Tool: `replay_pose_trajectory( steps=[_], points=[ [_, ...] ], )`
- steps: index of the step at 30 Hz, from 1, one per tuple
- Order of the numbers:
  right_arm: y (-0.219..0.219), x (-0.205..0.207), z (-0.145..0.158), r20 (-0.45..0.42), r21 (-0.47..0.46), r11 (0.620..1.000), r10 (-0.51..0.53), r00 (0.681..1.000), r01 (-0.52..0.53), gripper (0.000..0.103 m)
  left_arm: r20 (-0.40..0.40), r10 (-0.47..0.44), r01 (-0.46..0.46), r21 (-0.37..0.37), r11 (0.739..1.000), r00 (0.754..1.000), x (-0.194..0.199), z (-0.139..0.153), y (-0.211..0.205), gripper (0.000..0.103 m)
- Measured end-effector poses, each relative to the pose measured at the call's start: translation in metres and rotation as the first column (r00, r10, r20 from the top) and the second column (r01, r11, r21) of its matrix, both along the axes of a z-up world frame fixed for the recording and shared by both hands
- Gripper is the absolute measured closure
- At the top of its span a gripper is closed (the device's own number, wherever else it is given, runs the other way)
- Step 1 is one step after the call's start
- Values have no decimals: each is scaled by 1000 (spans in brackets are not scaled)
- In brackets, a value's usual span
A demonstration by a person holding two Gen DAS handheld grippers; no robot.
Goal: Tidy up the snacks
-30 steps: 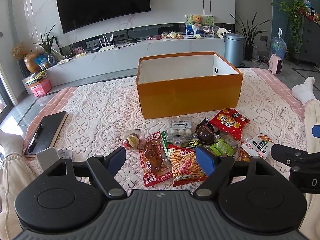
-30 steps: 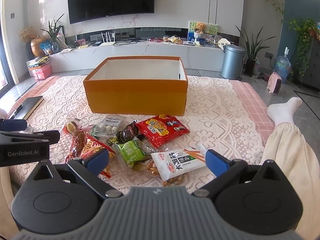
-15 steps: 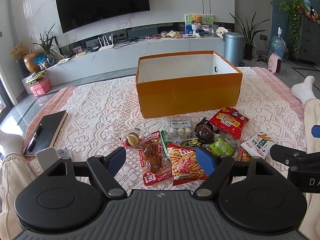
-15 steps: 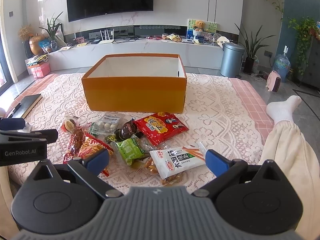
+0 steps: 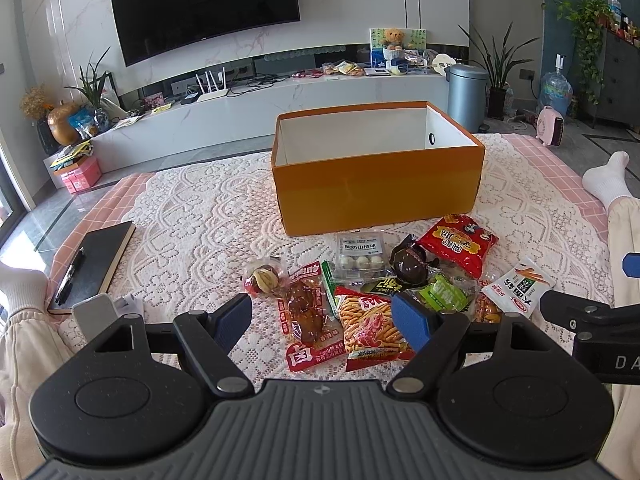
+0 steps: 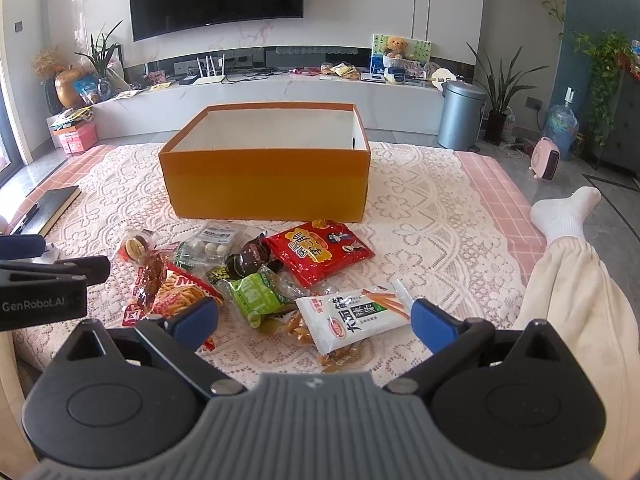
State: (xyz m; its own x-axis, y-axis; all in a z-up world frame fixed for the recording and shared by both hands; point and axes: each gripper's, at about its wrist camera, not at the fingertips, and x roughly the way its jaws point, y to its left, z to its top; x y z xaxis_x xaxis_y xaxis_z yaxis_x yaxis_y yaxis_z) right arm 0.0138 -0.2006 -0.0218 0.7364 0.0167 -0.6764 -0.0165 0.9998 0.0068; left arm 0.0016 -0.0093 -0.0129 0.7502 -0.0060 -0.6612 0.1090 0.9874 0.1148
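An orange box (image 5: 378,188), open at the top with a white interior, is set on a lace cloth (image 5: 192,224) that is spread over a pink checked surface. No snack can be seen inside it from either view. The snacks are heaped on the cloth just in front of the box: a red packet (image 6: 318,250), a white packet (image 6: 356,316), a green packet (image 6: 256,296), an orange stick-snack packet (image 5: 370,326) and a clear tray of white balls (image 5: 360,256), several of them overlapping. The left claw (image 5: 322,322) is held spread above the near edge of the heap, with nothing gripped. The right claw (image 6: 314,320) is likewise spread and empty, over the white packet. A black notebook (image 5: 94,264) with a pen on it is noted well to the left. A person's light trouser legs and white socks are seen at both sides.
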Motion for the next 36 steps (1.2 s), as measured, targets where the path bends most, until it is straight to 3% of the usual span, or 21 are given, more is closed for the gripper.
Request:
replay_pose_trajectory(
  steps=[17, 23, 26, 28, 30, 32, 33, 36],
  points=[
    [-2, 3, -2, -13, 3, 1000, -11, 1000, 11, 4, 1, -5, 5, 4, 1000, 1000, 0, 0, 0, 10],
    [-13, 1, -8, 70, 45, 999, -32, 997, 29, 4, -5, -19, 19, -40, 999, 1000, 8, 0, 5, 13],
    [-18, 1, -13, 114, 63, 998, -10, 993, 3, 4, -39, -27, 25, -62, 998, 999, 17, -6, 9, 21],
    [-18, 6, -18, 96, 61, 998, -2, 995, -4, 4, -72, -43, 38, -81, 996, 996, 23, -12, 11, 39],
    [-19, 12, -24, 67, 70, 997, 9, 998, -14, 4, -111, -59, 47, -109, 993, 992, 29, -18, 13, 43],
    [-21, 19, -31, 27, 89, 996, 18, 999, -20, 4, -151, -53, 32, -133, 991, 987, 35, -26, 15, 37],
    [-21, 22, -35, 10, 95, 995, 15, 1000, -16, 4, -174, -44, 21, -135, 991, 984, 38, -29, 16, 24],
    [-27, 34, -49, -50, 100, 995, -23, 998, 28, 4, -214, -42, 12, -140, 990, 976, 46, -39, 17, 21]
  ],
)
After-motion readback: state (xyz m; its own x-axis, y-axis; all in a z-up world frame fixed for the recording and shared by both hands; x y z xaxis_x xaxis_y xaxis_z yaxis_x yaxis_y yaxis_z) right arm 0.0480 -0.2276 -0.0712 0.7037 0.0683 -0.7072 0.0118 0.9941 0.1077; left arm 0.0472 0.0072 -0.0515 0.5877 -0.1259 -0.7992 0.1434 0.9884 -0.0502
